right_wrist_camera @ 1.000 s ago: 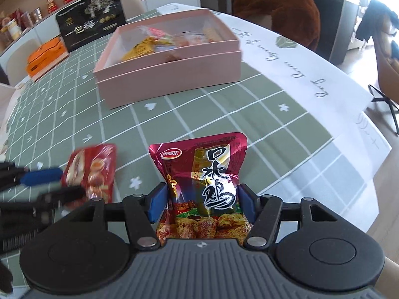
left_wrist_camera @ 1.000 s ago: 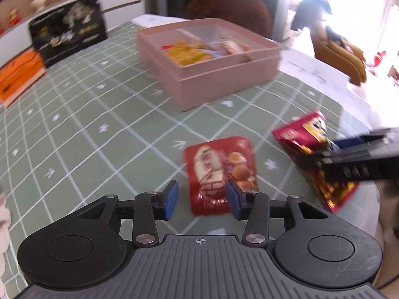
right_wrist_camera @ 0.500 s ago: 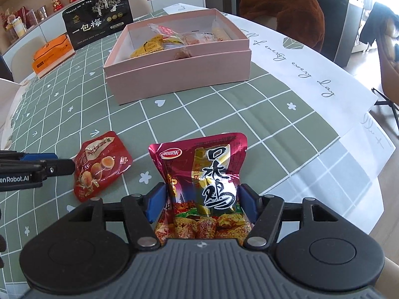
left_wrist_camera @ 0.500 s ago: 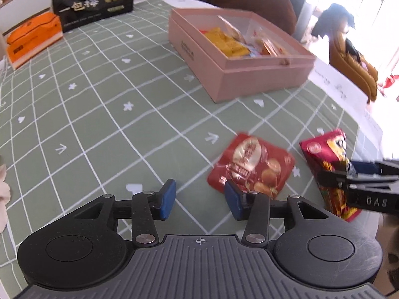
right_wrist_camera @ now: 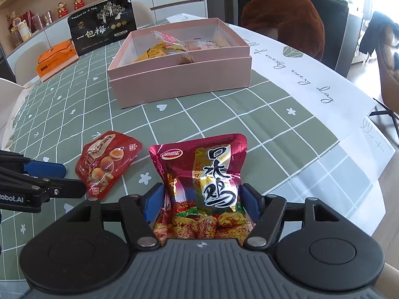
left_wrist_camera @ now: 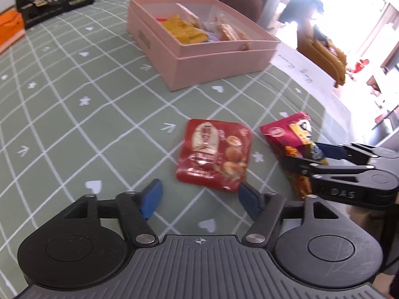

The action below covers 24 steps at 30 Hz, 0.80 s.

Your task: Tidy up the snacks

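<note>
A red snack packet (left_wrist_camera: 214, 157) printed with eggs lies flat on the green checked tablecloth (left_wrist_camera: 74, 114). My left gripper (left_wrist_camera: 199, 194) sits just in front of it with its jaws opening wide; the pads do not touch it. To its right, my right gripper (right_wrist_camera: 202, 199) has a maroon snack packet (right_wrist_camera: 204, 164) pinched at the waist between its blue pads, and its jaws are opening slightly. The left wrist view shows that packet (left_wrist_camera: 286, 134) in the right gripper (left_wrist_camera: 304, 155). The pink box (right_wrist_camera: 179, 79) behind holds several snacks.
A black bag (right_wrist_camera: 102, 25) and an orange box (right_wrist_camera: 56, 57) stand at the table's far left. A white lettered runner (right_wrist_camera: 299, 74) covers the right side up to the table edge. A brown chair (right_wrist_camera: 281, 17) stands beyond the box.
My left gripper's jaws have spread much wider and it has turned, so the red packet now lies ahead of the pads. The right gripper and its maroon packet have barely moved.
</note>
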Each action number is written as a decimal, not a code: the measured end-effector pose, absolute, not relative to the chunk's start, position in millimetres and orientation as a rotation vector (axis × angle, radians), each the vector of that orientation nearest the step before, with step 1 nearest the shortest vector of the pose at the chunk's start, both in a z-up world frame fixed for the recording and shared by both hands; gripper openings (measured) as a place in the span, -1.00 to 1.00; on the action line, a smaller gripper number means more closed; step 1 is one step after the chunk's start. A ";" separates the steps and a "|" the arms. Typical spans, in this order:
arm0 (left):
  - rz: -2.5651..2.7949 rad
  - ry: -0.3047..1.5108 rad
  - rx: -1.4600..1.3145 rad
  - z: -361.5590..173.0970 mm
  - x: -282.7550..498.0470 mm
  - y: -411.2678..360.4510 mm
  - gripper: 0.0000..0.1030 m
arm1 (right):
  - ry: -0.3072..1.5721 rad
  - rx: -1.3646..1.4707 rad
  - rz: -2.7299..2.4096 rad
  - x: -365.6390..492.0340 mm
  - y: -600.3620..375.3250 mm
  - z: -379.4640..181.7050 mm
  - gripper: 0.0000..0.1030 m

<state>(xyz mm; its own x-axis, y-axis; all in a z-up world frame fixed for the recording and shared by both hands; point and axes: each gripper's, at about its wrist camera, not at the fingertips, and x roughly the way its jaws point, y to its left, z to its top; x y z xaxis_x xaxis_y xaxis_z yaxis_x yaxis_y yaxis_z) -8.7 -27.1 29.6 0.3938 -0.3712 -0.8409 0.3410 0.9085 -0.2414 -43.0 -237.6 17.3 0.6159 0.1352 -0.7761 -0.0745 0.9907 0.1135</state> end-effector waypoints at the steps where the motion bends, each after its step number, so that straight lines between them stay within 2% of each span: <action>1: -0.483 1.087 -0.035 29.9 -8.7 -29.7 0.44 | 0.895 0.075 0.119 -44.1 -237.5 17.1 0.31; 5: -0.502 1.081 0.019 36.2 -16.1 -42.7 0.34 | 0.889 0.083 0.123 -46.5 -239.7 17.2 0.31; 11: -0.443 1.001 0.116 53.5 -10.0 -61.1 0.34 | 0.886 0.105 0.095 -51.9 -248.1 17.9 0.31; 15: -0.463 1.025 0.165 41.8 6.9 -74.6 0.34 | 0.892 0.128 0.077 -54.3 -256.8 17.7 0.31; 20: -0.458 1.035 0.252 24.4 19.1 -84.4 0.53 | 0.899 0.130 0.073 -54.9 -261.1 17.7 0.31; 24: -0.443 1.033 0.193 23.5 29.6 -81.2 0.54 | 0.895 0.114 0.071 -55.4 -258.8 16.8 0.31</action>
<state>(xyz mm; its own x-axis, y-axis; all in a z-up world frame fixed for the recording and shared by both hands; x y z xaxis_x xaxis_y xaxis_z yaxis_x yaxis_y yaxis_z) 29.6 -81.2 23.5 0.4338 -0.2636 -0.8616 0.4424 0.8953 -0.0512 -55.4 -258.8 16.8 0.6236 0.1092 -0.7741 -0.0136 0.9916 0.1289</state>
